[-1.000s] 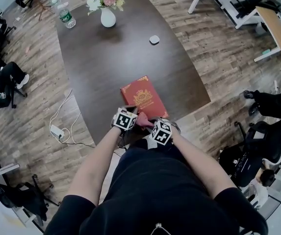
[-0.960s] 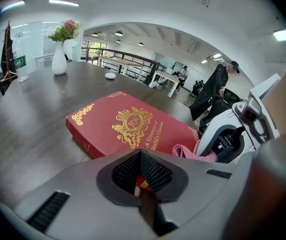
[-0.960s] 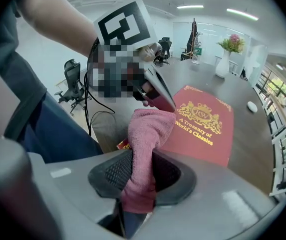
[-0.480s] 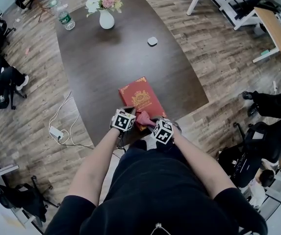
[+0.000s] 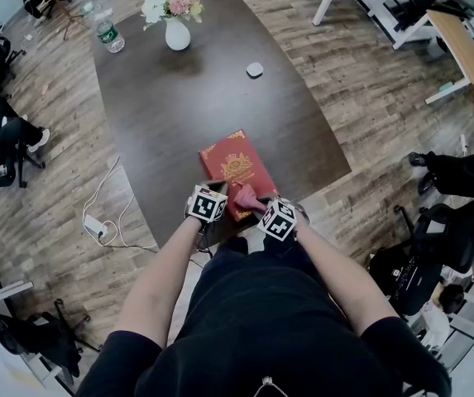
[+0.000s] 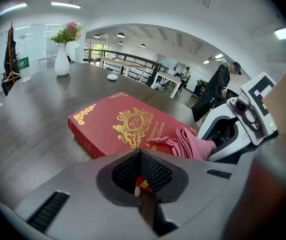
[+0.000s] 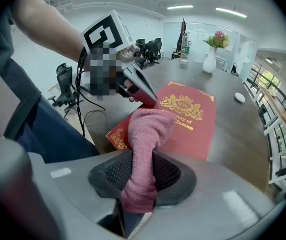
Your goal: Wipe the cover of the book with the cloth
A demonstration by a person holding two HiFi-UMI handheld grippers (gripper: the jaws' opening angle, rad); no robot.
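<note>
**Head view:** the red book [image 5: 235, 165] lies flat at the near edge of the dark table [image 5: 162, 98], just in front of the person, with both tools at its near end. The left gripper [image 5: 215, 190] sits at the near-left corner, apparently to pin the book against sliding. The right gripper [image 5: 263, 208] brings the pink cloth [image 5: 246, 195] onto the cover. A vase of flowers [image 5: 176, 25], a bottle [image 5: 110, 30] and a small white object [image 5: 255, 69] stand well apart at the far end. **Left gripper view:** its jaws are closed on the book's near corner, with a sliver of red and gold between them, a detail too small to read from the head view. The cloth's free end appears to rest on the cover. **Right gripper view:** the jaws are clamped on a bunched neck of cloth, and the wad drapes forward over the cover's near corner. Wiping looks barely begun.
</note>
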